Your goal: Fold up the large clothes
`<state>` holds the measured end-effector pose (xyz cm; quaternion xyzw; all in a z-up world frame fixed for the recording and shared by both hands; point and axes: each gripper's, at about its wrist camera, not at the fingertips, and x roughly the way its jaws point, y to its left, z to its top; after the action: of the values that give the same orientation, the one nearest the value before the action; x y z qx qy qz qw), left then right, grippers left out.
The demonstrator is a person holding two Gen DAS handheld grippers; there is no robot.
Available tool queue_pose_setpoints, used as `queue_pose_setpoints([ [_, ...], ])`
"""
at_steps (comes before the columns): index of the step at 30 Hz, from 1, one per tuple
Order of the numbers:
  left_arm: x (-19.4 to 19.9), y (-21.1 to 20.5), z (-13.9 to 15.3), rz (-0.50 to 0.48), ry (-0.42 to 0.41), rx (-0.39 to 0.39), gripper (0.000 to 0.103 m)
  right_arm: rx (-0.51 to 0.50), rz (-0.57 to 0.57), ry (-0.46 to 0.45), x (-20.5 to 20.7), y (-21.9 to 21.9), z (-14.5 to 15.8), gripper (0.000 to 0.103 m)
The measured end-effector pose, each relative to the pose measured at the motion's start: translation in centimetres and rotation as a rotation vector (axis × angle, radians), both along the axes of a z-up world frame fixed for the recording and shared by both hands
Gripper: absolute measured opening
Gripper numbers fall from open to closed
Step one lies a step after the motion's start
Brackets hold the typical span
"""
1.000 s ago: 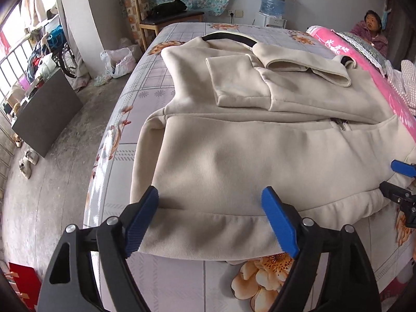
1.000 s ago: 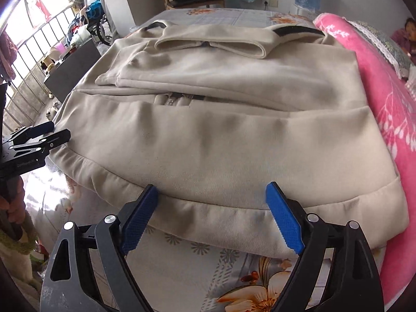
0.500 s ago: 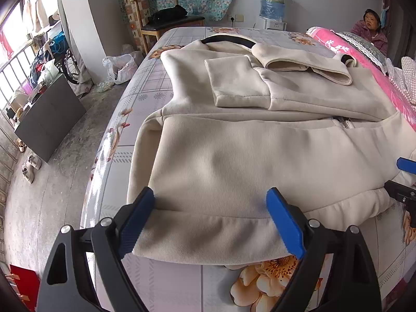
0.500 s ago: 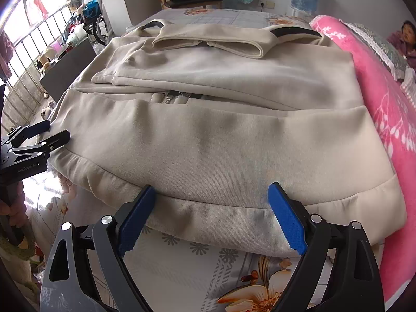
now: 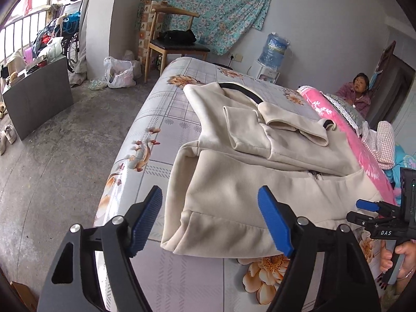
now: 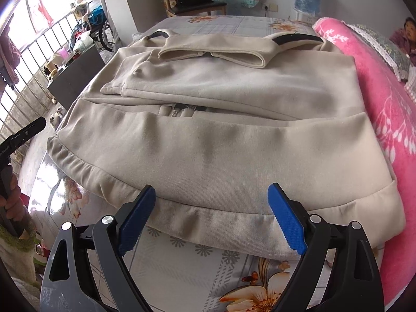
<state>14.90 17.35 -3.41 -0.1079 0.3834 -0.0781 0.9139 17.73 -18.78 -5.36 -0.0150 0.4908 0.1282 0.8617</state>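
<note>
Two grippers are up over the bed, and both hold nothing. Starting at the far left of the left wrist view: a grey cabinet (image 5: 39,98) stands on the concrete floor, a white plastic bag (image 5: 118,72) lies beyond it, and a wooden chair (image 5: 174,39) with a black bag on its seat sits against the wall. Moving in, the floral bedsheet (image 5: 156,119) runs up the frame, and on it lies the cream jacket (image 5: 260,182), partly folded, sleeves laid across the chest, the collar end toward the far side of the bed and the hem band toward the cameras. The left gripper (image 5: 210,223) hangs above the jacket's near left hem corner, its blue pads spread wide, nothing between them. Further right, the right gripper (image 5: 369,208) shows at the frame edge beside the hem, and a pink blanket (image 5: 364,150) borders the jacket's far side. A water bottle (image 5: 273,49) stands at the back wall, and a seated person (image 5: 357,91) is in the corner.

Over to the right wrist view: the left gripper (image 6: 23,135) pokes in at the left edge. The jacket (image 6: 221,143) fills the middle, zipper showing at the fold. The right gripper (image 6: 212,221) sits just above the hem band, fingers wide apart and touching no cloth. Pink blanket (image 6: 384,104) on the right.
</note>
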Motion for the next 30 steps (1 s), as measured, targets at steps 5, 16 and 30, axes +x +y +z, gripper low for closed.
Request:
queue_pose_setpoints([
  [5, 2.0, -0.6, -0.9, -0.061, 0.059, -0.039, 0.056, 0.016, -0.01, 0.029, 0.7, -0.2, -0.9, 0.084],
  [16, 7.3, -0.7, -3.7, -0.047, 0.212, -0.023, 0.051, 0.037, -0.003, 0.032, 0.7, -0.6, -1.0, 0.084],
  [30, 7.9, 0.0, -3.8, -0.067, 0.253, -0.127, 0.046, 0.031, -0.001, 0.028, 0.8, -0.6, -1.1, 0.084],
])
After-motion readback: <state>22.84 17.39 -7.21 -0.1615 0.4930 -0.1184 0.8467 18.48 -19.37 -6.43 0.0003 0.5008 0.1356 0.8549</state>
